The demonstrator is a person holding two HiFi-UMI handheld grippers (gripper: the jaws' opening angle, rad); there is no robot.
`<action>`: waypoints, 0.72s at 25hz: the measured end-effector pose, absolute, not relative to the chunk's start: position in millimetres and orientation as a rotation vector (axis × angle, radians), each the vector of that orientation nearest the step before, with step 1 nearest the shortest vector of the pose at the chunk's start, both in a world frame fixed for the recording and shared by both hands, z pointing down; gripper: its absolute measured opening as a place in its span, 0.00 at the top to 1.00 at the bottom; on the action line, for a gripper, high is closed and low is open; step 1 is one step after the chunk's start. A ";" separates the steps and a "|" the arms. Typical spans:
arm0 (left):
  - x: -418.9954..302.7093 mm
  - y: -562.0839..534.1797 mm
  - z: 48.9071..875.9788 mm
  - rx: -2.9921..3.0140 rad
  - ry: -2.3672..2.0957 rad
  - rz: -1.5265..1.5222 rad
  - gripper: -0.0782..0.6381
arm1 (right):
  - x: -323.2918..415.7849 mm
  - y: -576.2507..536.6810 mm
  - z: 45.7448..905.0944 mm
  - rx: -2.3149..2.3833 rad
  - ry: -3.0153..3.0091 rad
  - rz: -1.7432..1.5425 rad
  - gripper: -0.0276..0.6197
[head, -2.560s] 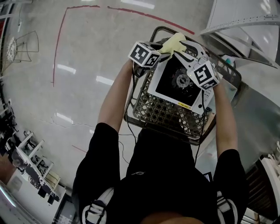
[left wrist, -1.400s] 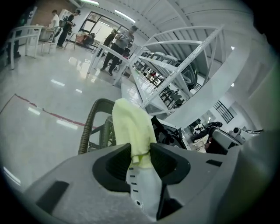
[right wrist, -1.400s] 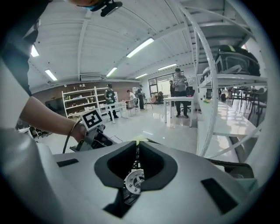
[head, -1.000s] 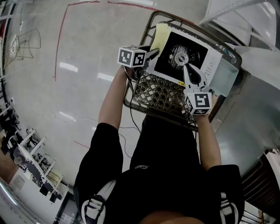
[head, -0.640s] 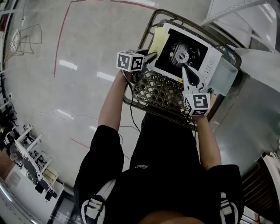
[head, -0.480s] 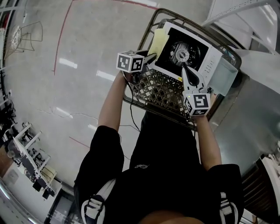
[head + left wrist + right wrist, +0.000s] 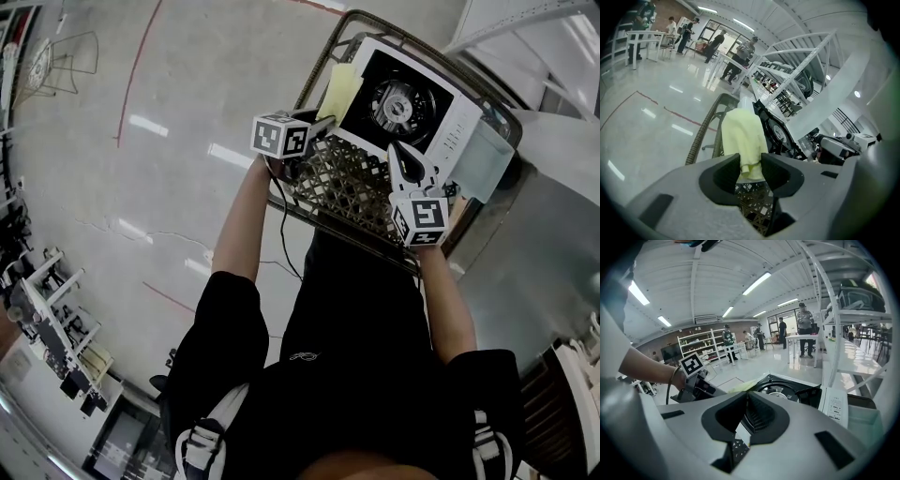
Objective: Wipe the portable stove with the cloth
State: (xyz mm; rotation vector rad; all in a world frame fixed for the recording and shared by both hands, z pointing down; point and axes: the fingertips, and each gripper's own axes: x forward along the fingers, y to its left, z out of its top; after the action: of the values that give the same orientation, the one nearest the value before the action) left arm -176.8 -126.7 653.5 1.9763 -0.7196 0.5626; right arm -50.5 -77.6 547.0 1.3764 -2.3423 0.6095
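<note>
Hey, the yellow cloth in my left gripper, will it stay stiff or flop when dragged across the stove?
Probably floppy: the yellow cloth shows soft folds beyond the left gripper, which pinches one end. It looks thin and light, so pushed it would likely bunch; pulled across the stove, it should trail flat.

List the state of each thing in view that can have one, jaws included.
Wire basket: upright, loaded.
Portable stove: resting on top of the basket, burner side up.
Cloth: pinched at one end, hanging at the stove's left edge.
Left gripper: jaws shut on the cloth.
Right gripper: jaws together, nothing between them.
</note>
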 end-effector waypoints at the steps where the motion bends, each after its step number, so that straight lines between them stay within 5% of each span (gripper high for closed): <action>1: -178.0 -125.1 653.0 1.971 -0.735 0.557 0.68 | -52.7 -76.3 546.9 1.376 -2.344 0.615 0.93; 18: -189.9 -90.9 651.4 1.583 -1.271 0.233 0.67 | -38.6 -62.3 538.7 1.437 -2.318 0.620 0.93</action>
State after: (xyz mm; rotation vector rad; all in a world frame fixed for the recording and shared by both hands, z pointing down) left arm -189.9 -90.9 651.4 1.5833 -1.2710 0.2328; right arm -38.6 -62.3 538.7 1.4367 -2.3176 0.6199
